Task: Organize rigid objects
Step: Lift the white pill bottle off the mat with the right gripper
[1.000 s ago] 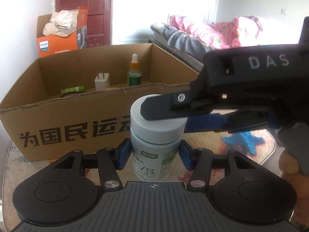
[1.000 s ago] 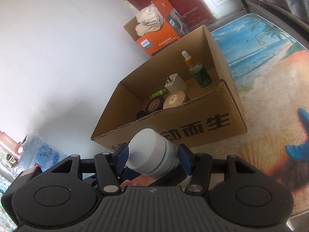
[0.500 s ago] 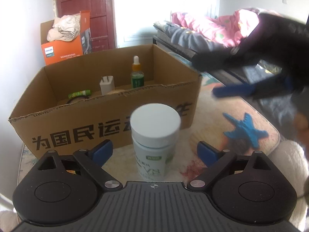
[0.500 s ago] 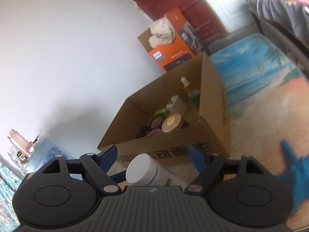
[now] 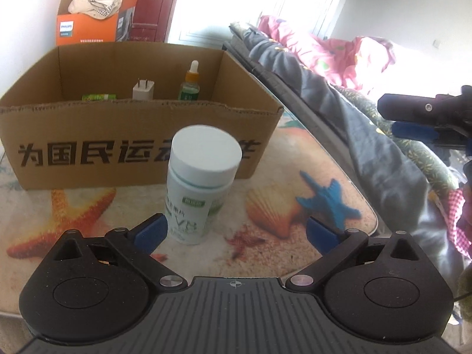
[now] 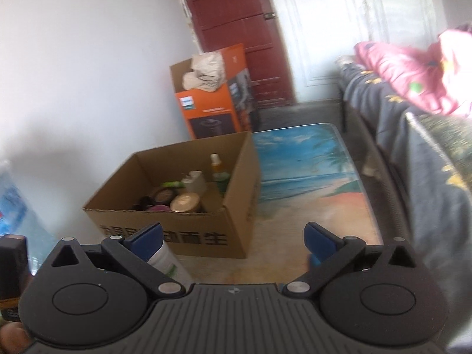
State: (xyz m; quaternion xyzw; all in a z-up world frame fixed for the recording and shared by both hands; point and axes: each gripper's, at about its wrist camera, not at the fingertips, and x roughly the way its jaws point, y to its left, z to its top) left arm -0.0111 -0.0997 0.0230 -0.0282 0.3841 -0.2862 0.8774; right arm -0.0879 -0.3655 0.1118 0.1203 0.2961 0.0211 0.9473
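Observation:
A white pill bottle point(image 5: 200, 183) with a white cap stands upright on the beach-print table point(image 5: 265, 247), just in front of the cardboard box point(image 5: 132, 147). My left gripper point(image 5: 236, 233) is behind it, its jaws opening wide; the bottle stands close to the left pad, and neither pad presses on it. My right gripper point(image 5: 386, 118) hangs off to the right over the bedding, jaws opening, nothing between them. In the right wrist view the right gripper point(image 6: 234, 239) looks down at the box point(image 6: 236, 194), and the bottle point(image 6: 168, 262) peeks out behind its left finger.
The box holds a dropper bottle point(image 5: 190, 85), a white plug point(image 5: 143, 90), a green tube point(image 5: 98, 97) and round tins point(image 6: 184, 202). An orange carton point(image 6: 212, 109) with cloth stands behind it. Grey and pink bedding point(image 5: 339, 88) borders the table's right side.
Both grippers had the bottle, the left on its body and the right on its cap. Both have opened and let go; the right one has drawn away up and to the right.

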